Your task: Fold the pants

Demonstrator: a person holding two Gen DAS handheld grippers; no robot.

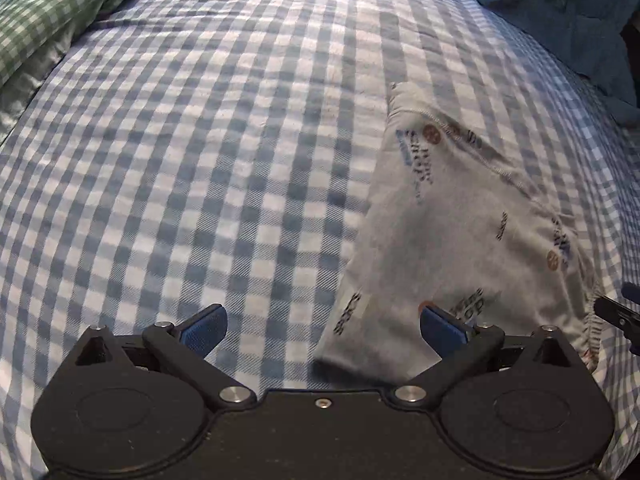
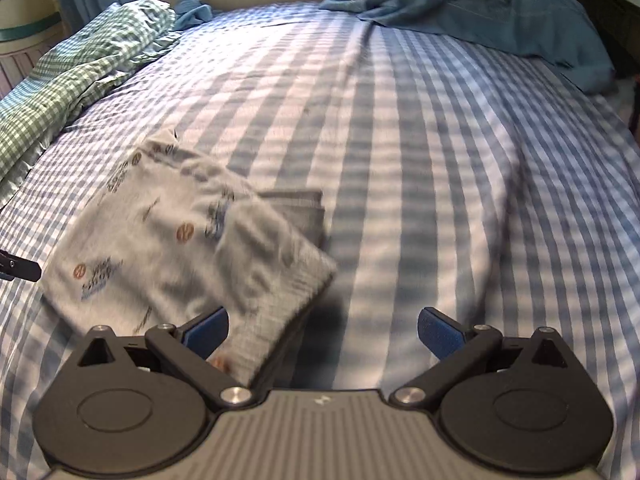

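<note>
- Left wrist view: left gripper spread wide, holding nothing; grey printed pants lie folded ahead-right on the checked bedsheet.
- Right gripper gapes too, pants ahead-left, blurred.

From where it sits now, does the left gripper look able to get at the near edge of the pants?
Probably yes. The left gripper is open and empty, and the pants lie flat on the checked bedspread, their near edge between its fingers. Nothing lies in the way.

Soft grey printed cloth pants on a matt checked flannel sheet (grippers' plastic matt black).
</note>
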